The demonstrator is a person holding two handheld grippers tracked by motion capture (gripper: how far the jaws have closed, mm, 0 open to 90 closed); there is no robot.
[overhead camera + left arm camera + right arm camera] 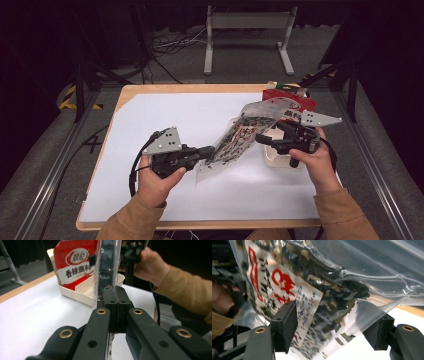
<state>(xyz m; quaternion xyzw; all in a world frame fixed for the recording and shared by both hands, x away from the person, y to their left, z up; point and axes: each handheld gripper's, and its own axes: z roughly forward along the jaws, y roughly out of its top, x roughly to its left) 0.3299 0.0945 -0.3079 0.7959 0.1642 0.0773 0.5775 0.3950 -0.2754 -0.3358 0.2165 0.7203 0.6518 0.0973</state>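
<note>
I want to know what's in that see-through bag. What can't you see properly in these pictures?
- The clear bag: right gripper view, dark bits inside are blurred, and its printed label is too crumpled to read.
- The white tray: high view, the right claw and the hand cover most of it.
- The red packet: left gripper view, top cut off by the edge, right side behind the bag.
- Left claw: bag edge pinched, hidden between its pads.

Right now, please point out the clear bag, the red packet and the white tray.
clear bag [235,142], high view, printed middle.
red packet [75,262], left gripper view, front label.
white tray [82,293], left gripper view, front wall.
</note>
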